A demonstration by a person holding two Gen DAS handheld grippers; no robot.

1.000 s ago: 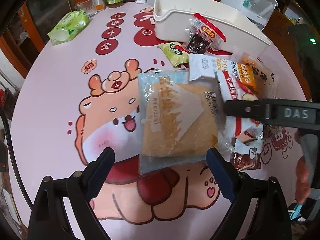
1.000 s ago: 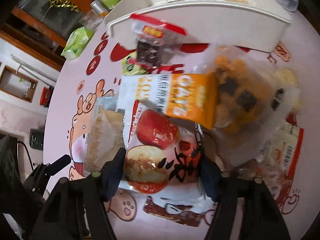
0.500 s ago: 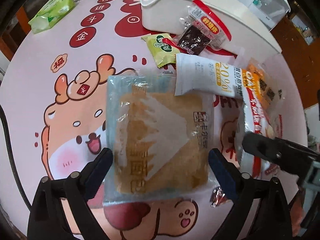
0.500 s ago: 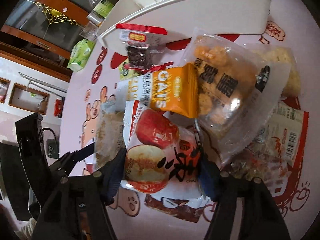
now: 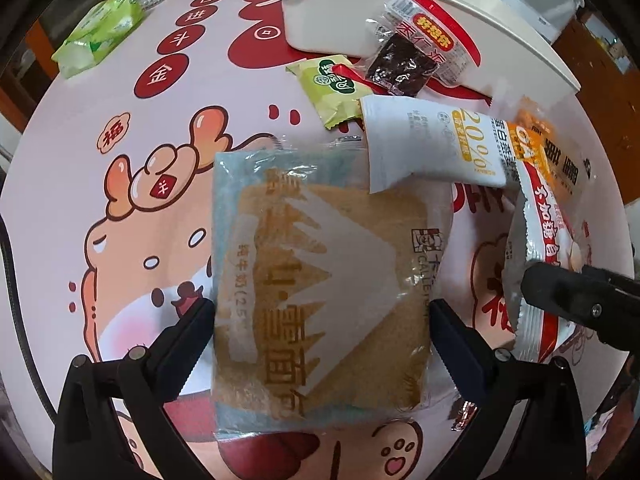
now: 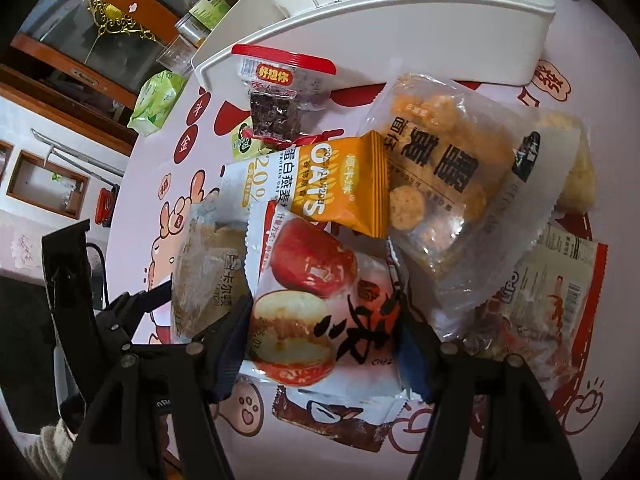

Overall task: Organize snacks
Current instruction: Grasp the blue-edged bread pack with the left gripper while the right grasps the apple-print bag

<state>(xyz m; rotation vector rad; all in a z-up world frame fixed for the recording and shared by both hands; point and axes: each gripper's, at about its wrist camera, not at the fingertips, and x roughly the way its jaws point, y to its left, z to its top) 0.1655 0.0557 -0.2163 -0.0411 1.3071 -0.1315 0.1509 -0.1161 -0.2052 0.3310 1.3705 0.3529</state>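
Oat bar (image 5: 432,144) partly buried under red-date pack (image 6: 320,300); brown wrapper (image 6: 320,416) mostly hidden beneath same pack. Left gripper (image 5: 320,344) jaws just opened wide, straddling bread pack (image 5: 320,280), pads beside its edges, contact unclear. Right gripper (image 6: 324,344) half-open, pads pressed on red-date pack. White bin (image 5: 332,12) at 12 o'clock, snack pile against its wall. Free room at 9 o'clock on pink cartoon tablecloth (image 5: 60,200); green tissue pack (image 5: 100,32) at 10.

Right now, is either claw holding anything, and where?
The right gripper pinches the red date packet across its sides. The left gripper, jaws just opening, straddles the bread packet, unheld.
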